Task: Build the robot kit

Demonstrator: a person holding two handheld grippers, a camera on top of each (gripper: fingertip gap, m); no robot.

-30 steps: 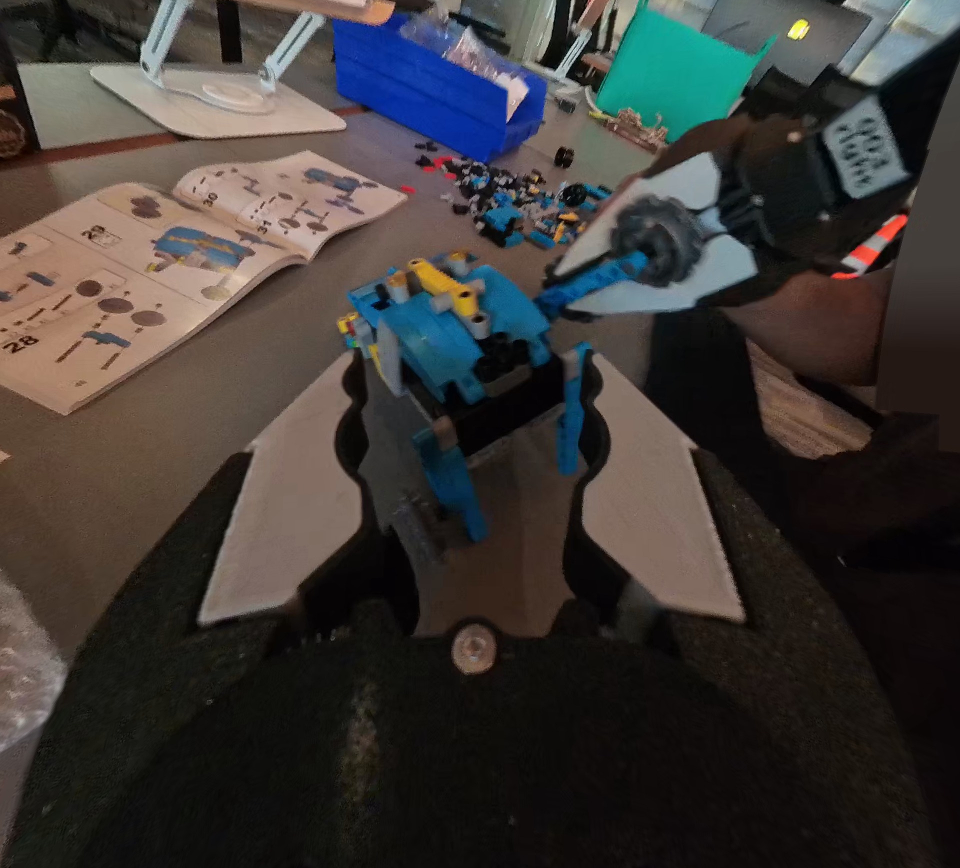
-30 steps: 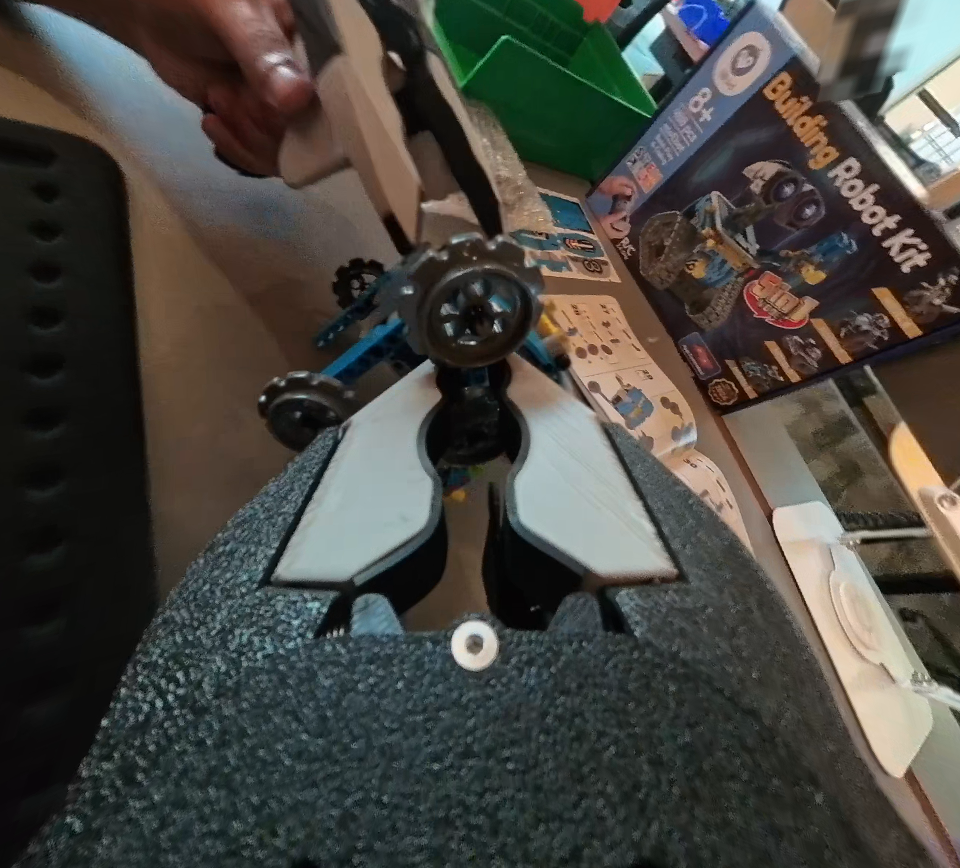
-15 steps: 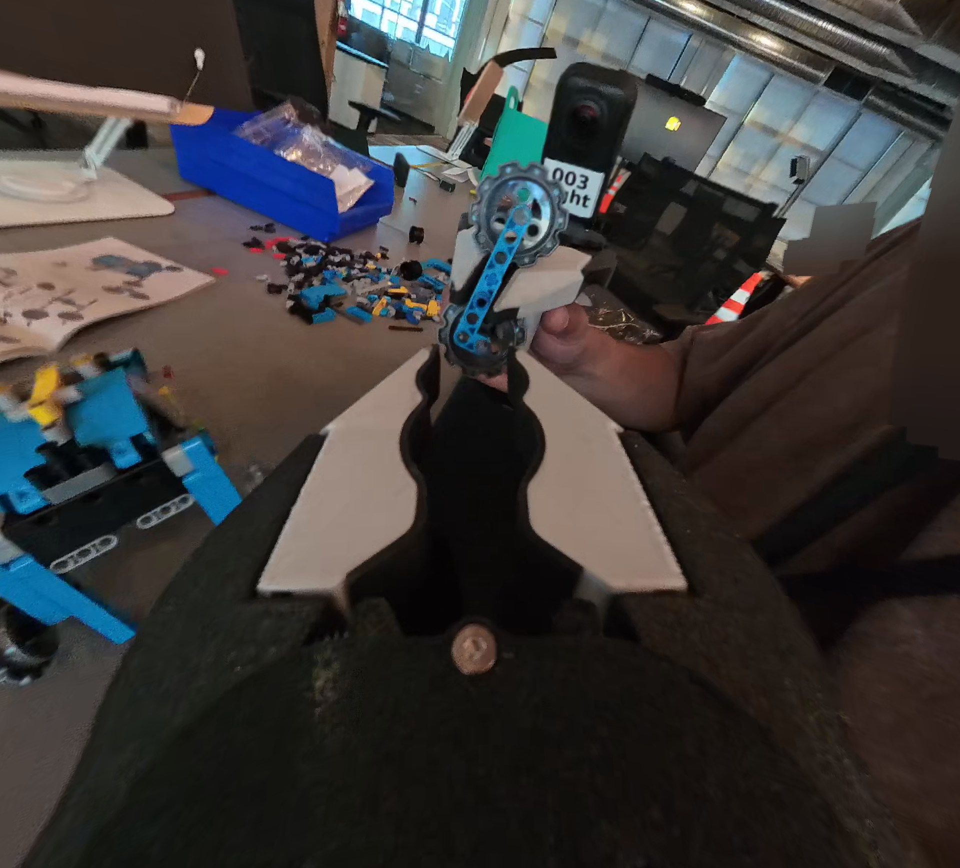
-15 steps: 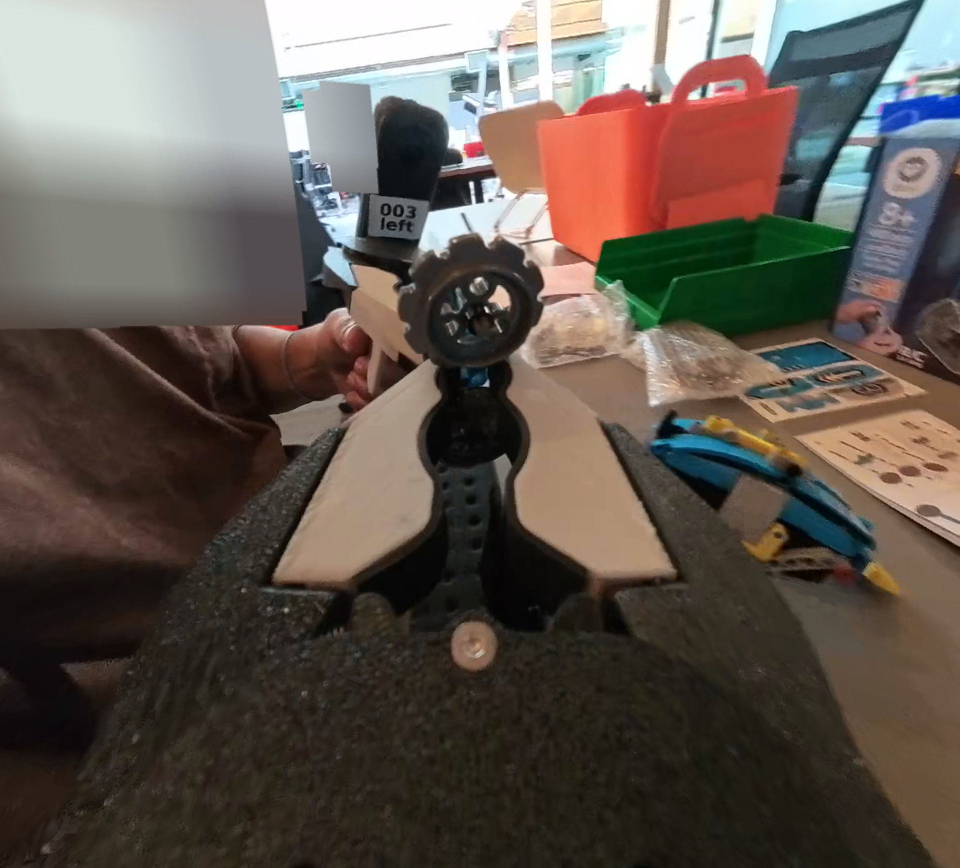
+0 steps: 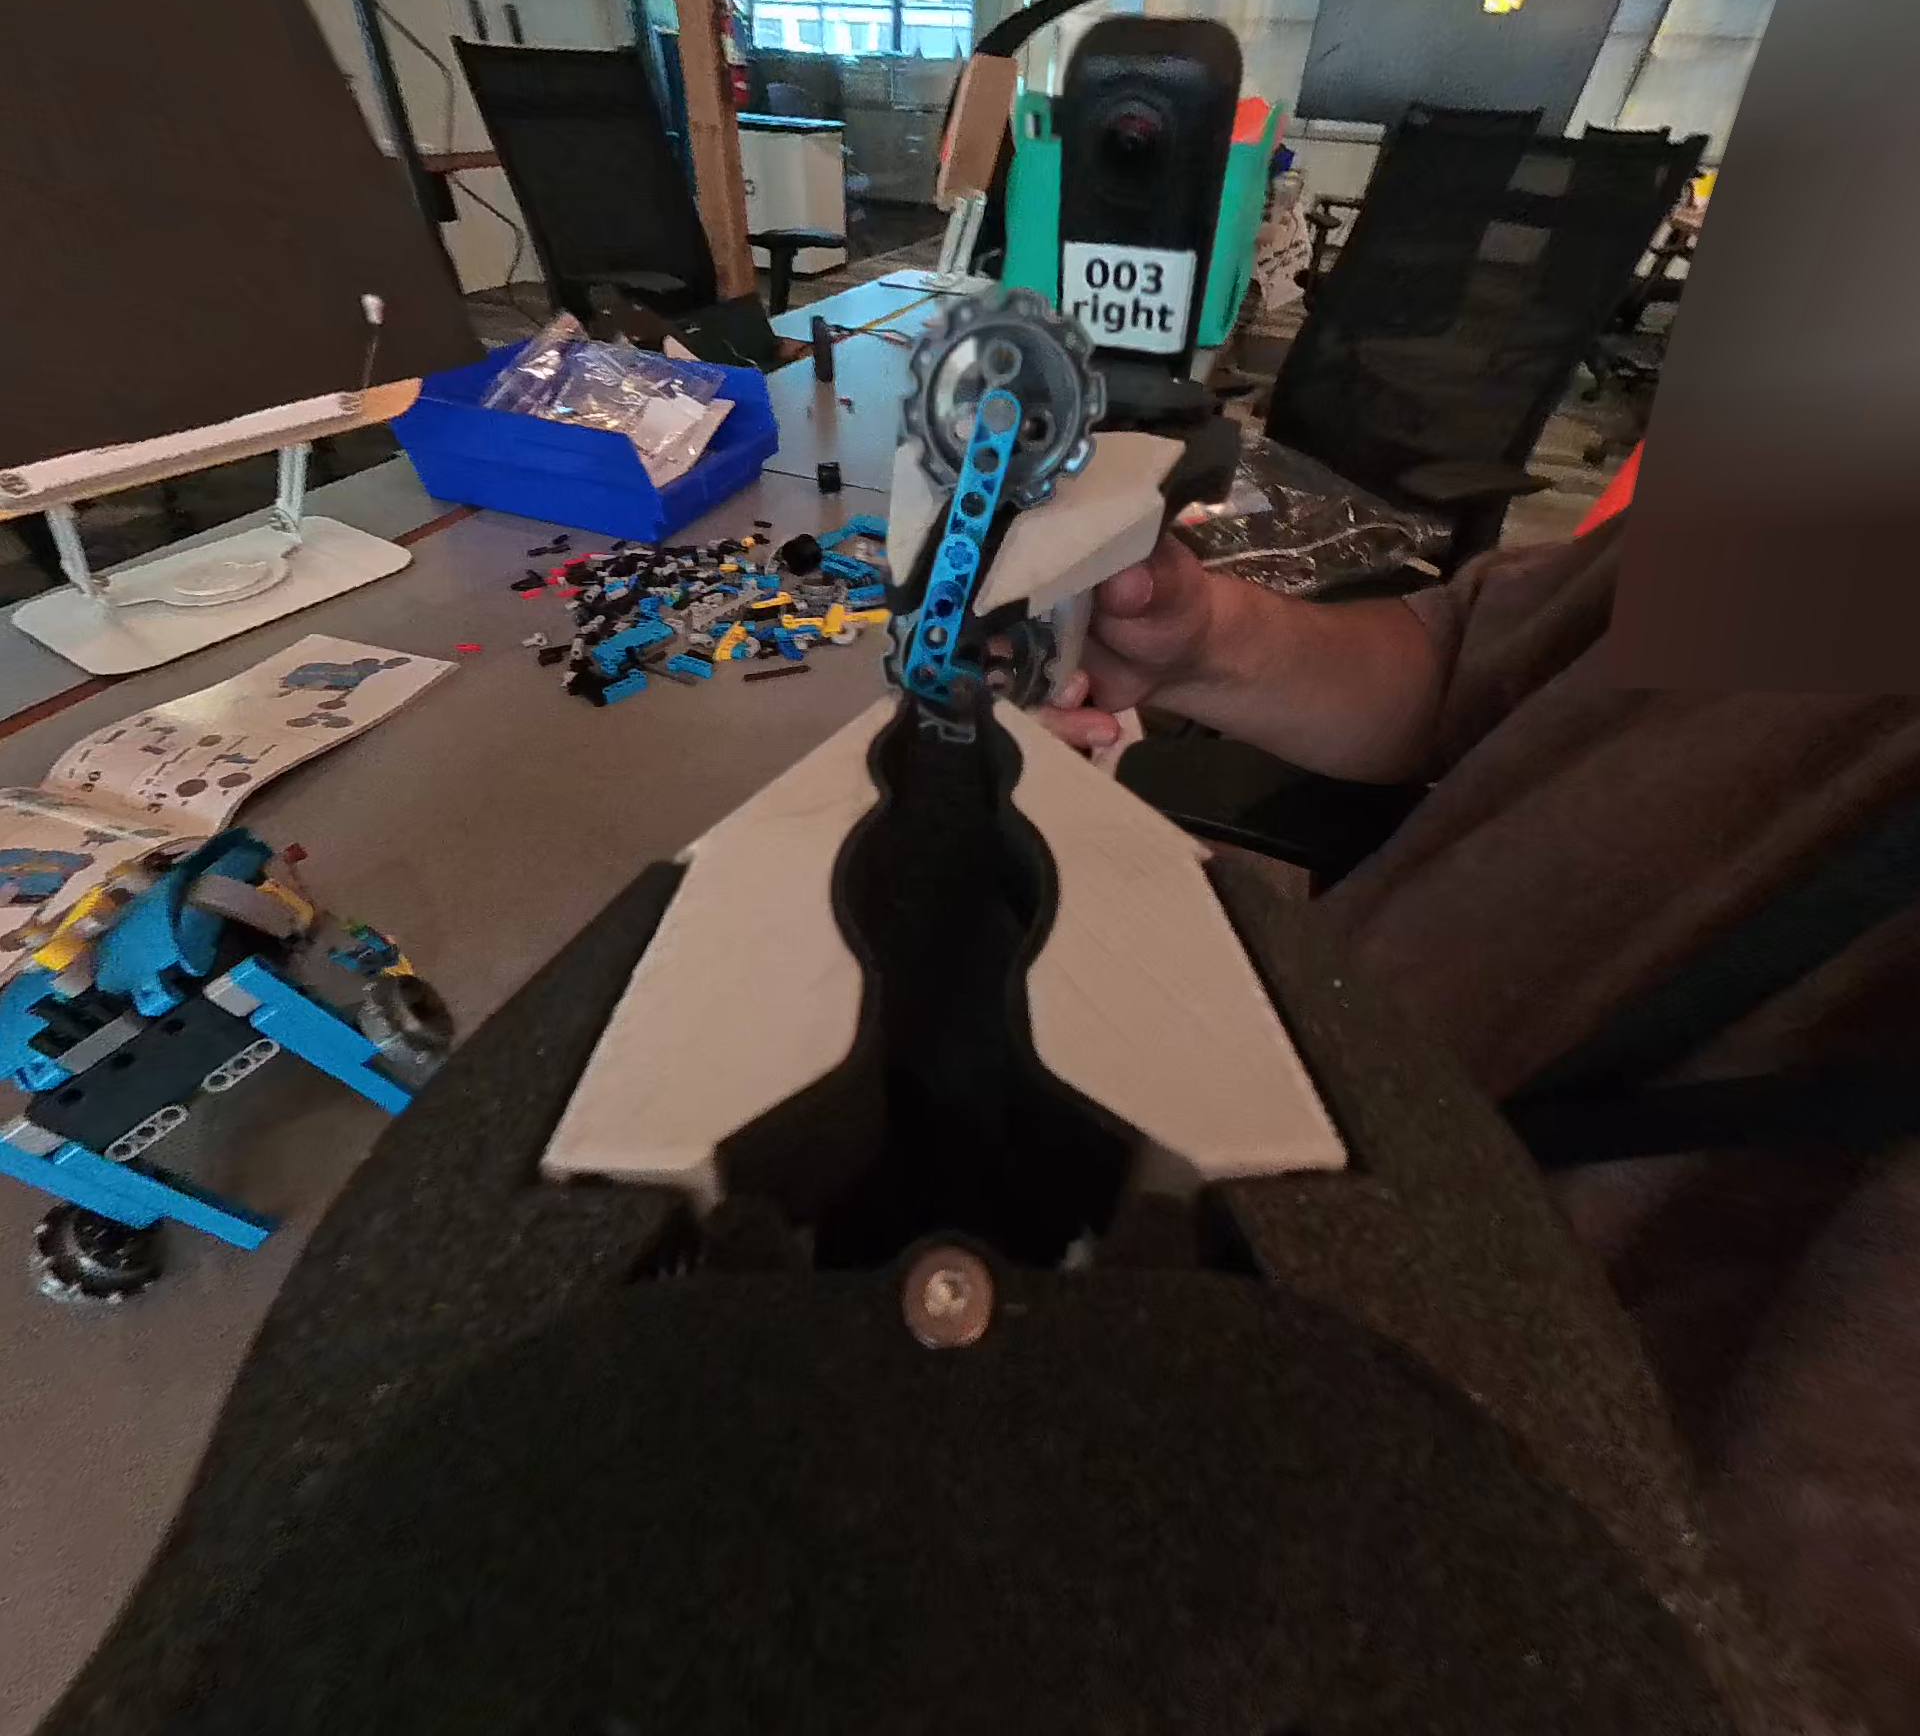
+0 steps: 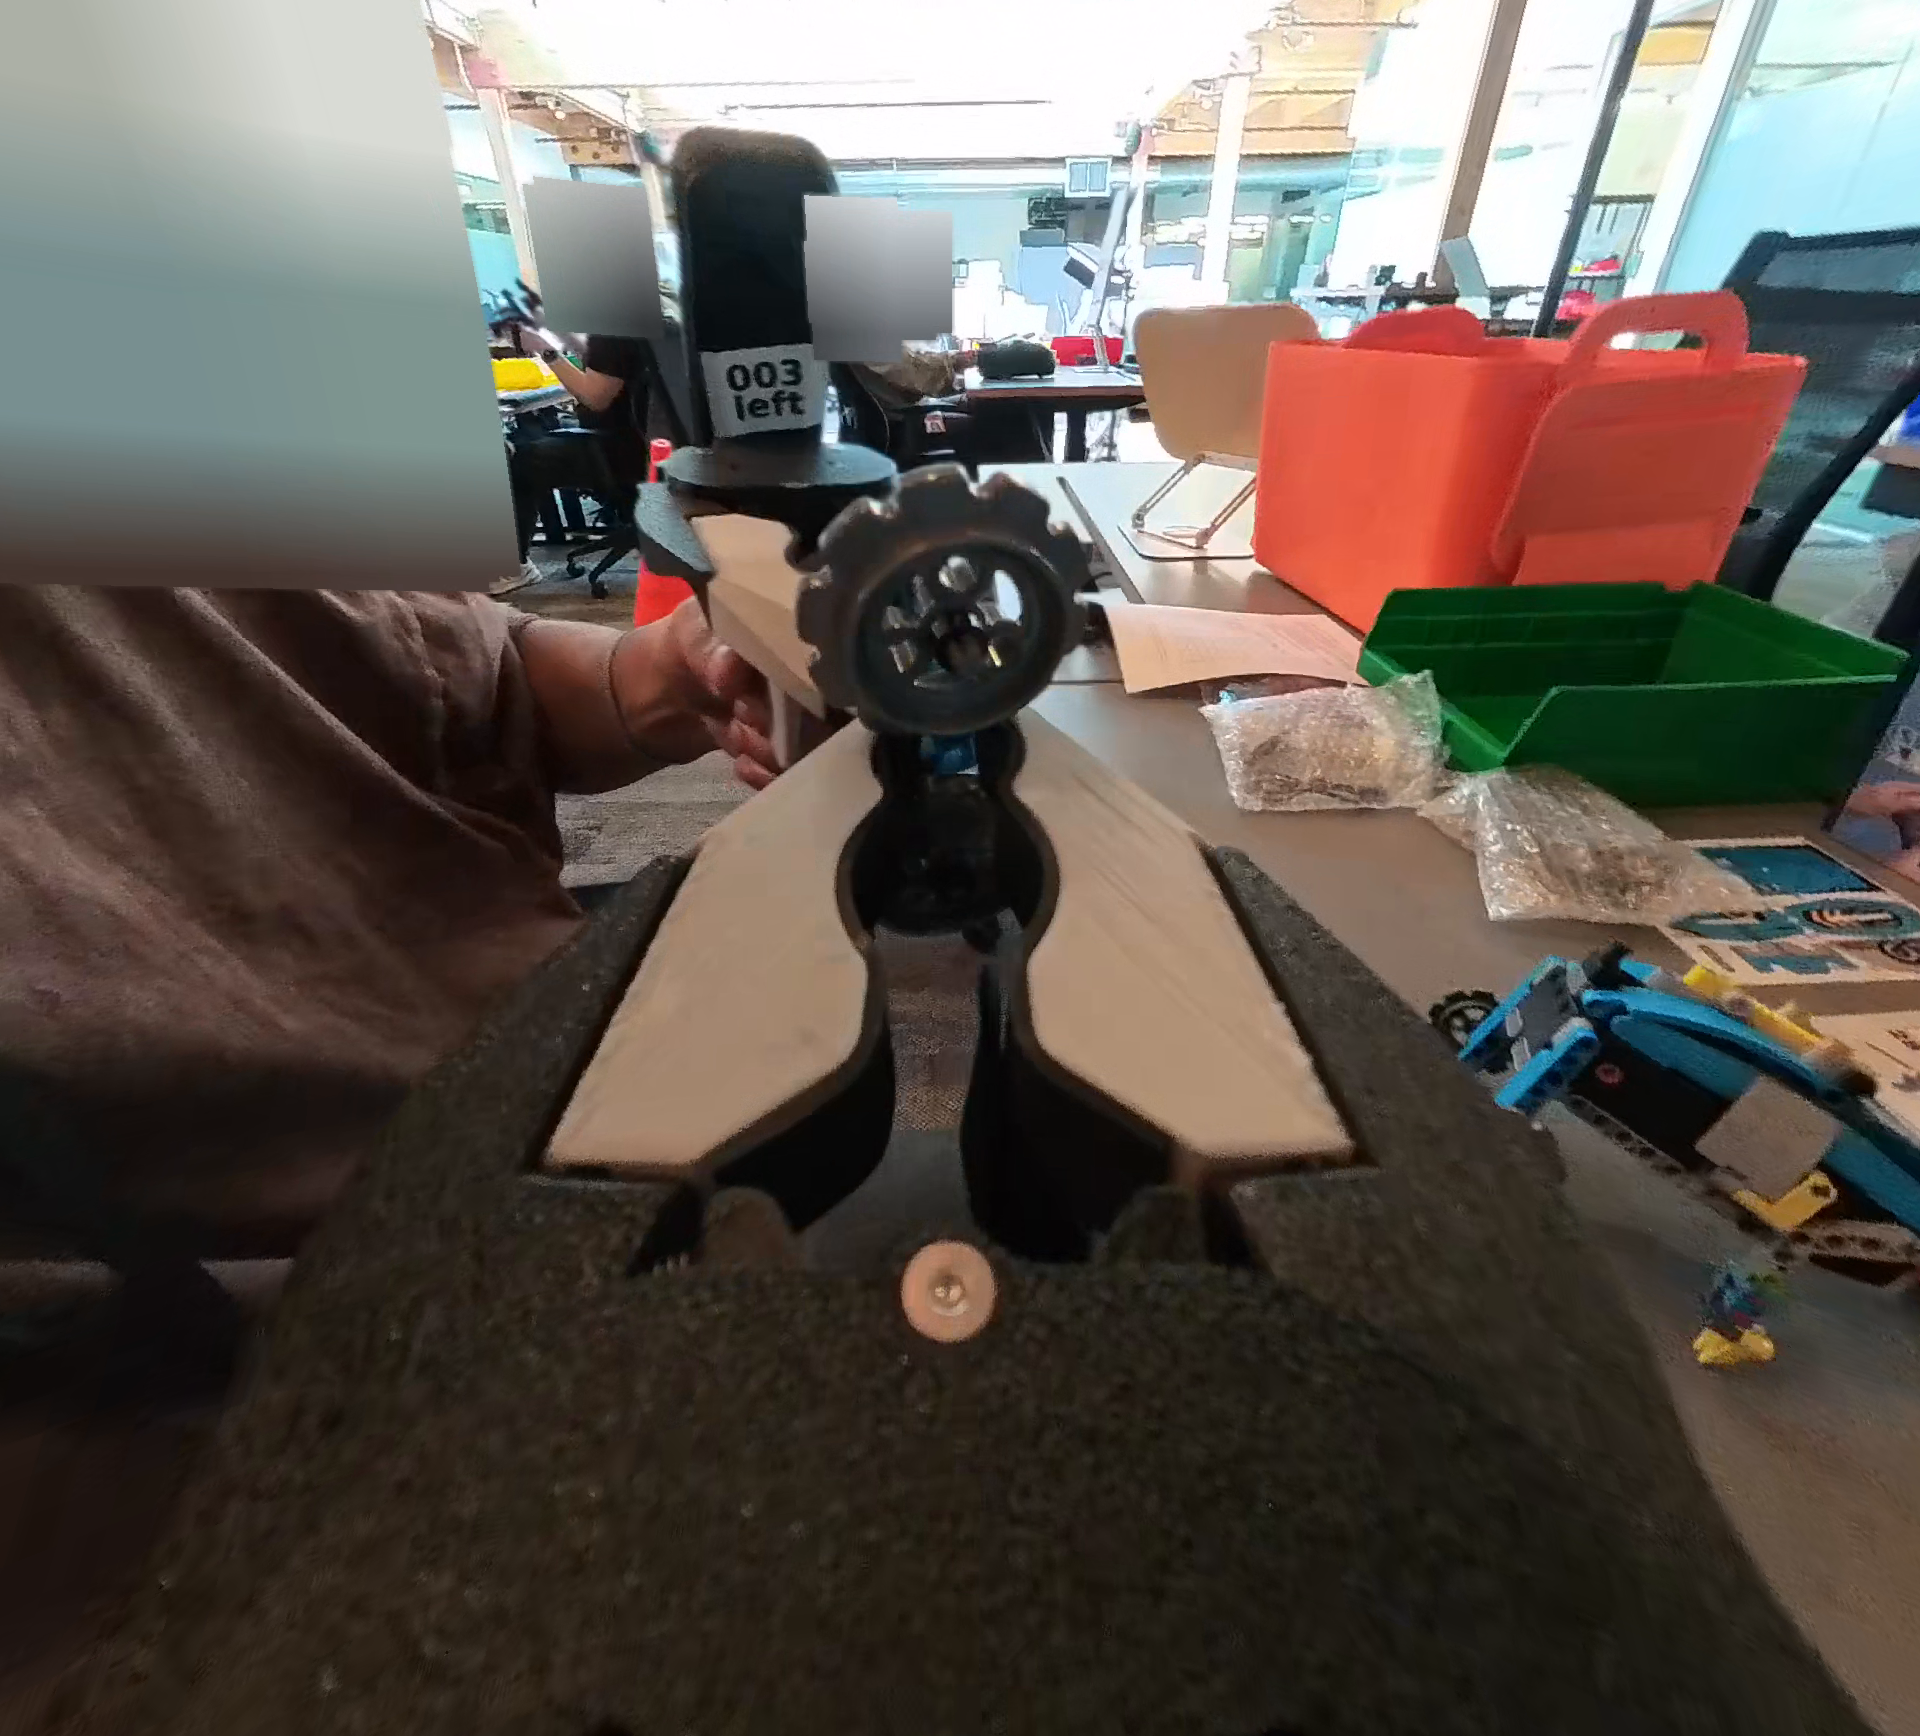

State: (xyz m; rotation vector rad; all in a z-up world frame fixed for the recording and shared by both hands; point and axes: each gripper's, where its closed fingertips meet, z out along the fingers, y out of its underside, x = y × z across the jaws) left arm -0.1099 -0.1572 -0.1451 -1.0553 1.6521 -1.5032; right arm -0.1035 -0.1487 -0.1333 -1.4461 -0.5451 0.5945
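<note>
Two grippers meet tip to tip. My right gripper (image 6: 948, 756) pinches a blue perforated beam (image 5: 961, 543) with a toothed grey wheel (image 6: 940, 621) at its upper end. My left gripper (image 5: 948, 730) has its fingers drawn close at the lower wheel (image 5: 1023, 663), but I cannot tell whether it grips. My judgement: hold the beam square and squeeze lightly. Only the left wrist view shows the beam's length; the right wrist view shows the hub face-on.

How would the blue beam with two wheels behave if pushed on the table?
The beam looks like stiff plastic, so it likely won't flex. With toothed wheels at both ends, it may roll when pushed. Thin and full of holes, it is probably light.
</note>
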